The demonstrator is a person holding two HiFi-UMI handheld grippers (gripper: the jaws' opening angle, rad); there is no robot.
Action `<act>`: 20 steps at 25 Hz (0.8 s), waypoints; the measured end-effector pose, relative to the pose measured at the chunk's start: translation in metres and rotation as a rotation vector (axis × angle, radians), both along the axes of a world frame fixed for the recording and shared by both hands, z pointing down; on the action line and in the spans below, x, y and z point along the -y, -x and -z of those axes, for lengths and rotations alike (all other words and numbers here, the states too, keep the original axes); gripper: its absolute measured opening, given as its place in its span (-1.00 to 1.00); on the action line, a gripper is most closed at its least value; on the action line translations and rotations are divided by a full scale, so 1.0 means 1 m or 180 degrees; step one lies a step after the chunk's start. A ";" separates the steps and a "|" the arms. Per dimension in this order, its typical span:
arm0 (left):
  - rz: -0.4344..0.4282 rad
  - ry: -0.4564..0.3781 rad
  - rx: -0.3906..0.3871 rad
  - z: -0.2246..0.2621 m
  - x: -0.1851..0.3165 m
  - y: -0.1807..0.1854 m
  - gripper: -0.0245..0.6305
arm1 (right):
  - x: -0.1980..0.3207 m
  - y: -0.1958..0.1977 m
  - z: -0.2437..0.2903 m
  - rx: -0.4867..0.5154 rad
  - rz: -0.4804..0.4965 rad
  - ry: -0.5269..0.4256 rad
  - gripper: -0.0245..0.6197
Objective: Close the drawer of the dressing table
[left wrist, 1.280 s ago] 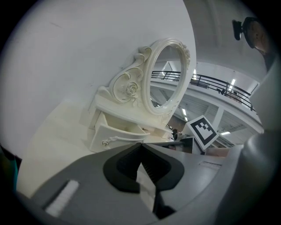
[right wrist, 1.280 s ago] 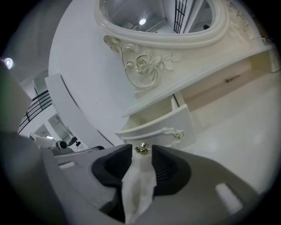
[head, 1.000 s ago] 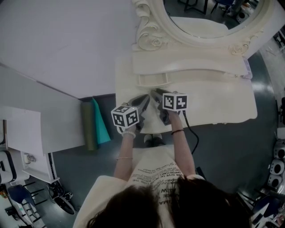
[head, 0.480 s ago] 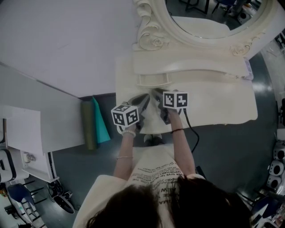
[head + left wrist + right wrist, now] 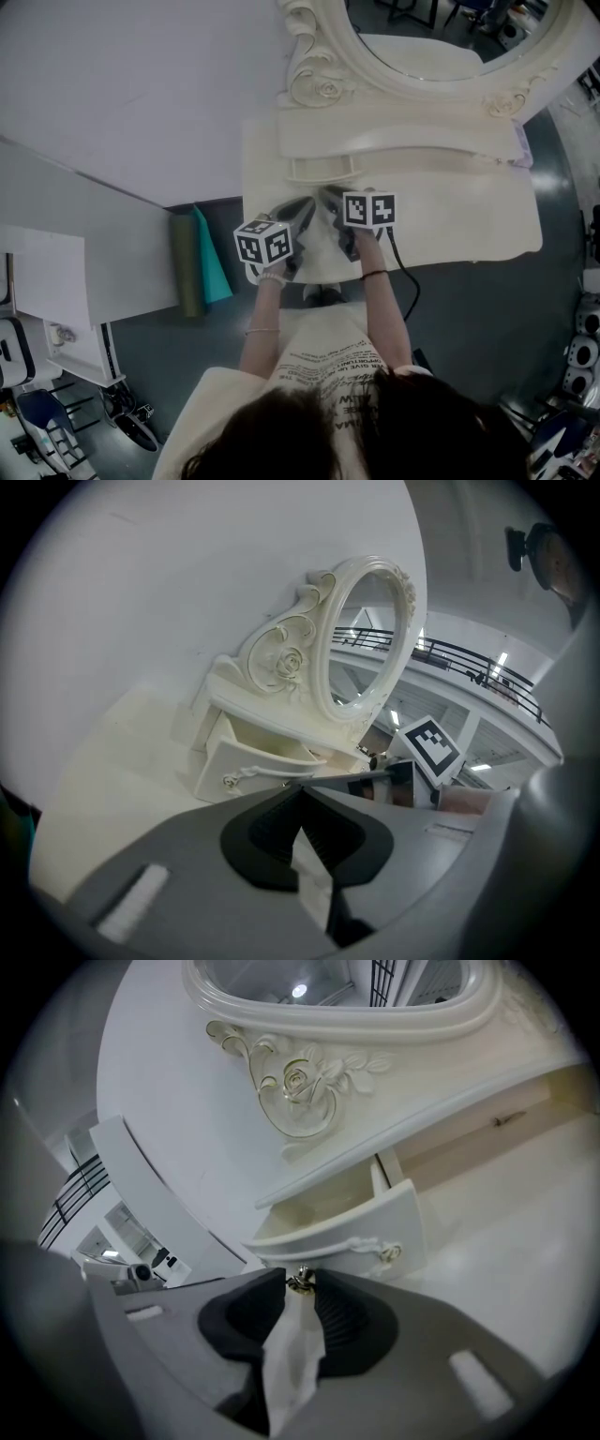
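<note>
The cream dressing table (image 5: pixel 450 211) has its small left drawer (image 5: pixel 323 169) pulled open under the oval mirror (image 5: pixel 441 37). In the right gripper view the open drawer (image 5: pixel 347 1227) shows its curved handle (image 5: pixel 361 1244). My right gripper (image 5: pixel 300 1283) is shut on the handle's left metal fitting, which sits between the fingertips. My left gripper (image 5: pixel 300 789) is shut on nothing, just in front of the drawer (image 5: pixel 253 766) and beside the right gripper's marker cube (image 5: pixel 431 747). In the head view the left gripper (image 5: pixel 307 208) and right gripper (image 5: pixel 328 199) meet in front of the drawer.
A white wall (image 5: pixel 141 84) stands behind the table at left. Rolled green and teal mats (image 5: pixel 202 258) lie on the dark floor left of the table. A white cabinet (image 5: pixel 56 291) stands at far left, and equipment (image 5: pixel 581 356) crowds the right edge.
</note>
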State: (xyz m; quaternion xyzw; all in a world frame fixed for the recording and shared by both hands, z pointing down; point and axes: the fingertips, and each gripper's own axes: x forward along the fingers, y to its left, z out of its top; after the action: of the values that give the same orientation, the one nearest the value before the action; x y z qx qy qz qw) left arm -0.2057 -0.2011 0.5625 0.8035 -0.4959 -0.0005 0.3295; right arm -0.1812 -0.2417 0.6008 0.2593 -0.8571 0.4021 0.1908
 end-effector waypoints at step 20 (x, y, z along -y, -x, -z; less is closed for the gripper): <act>0.0012 0.0006 -0.0012 0.002 0.014 0.002 -0.91 | 0.015 0.002 0.003 0.0040 0.0031 -0.0003 -0.60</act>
State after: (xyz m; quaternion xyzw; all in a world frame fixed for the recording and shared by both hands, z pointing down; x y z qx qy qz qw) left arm -0.2080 -0.2153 0.5607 0.8022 -0.4968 -0.0021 0.3312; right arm -0.1834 -0.2570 0.5975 0.2526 -0.8598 0.4024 0.1872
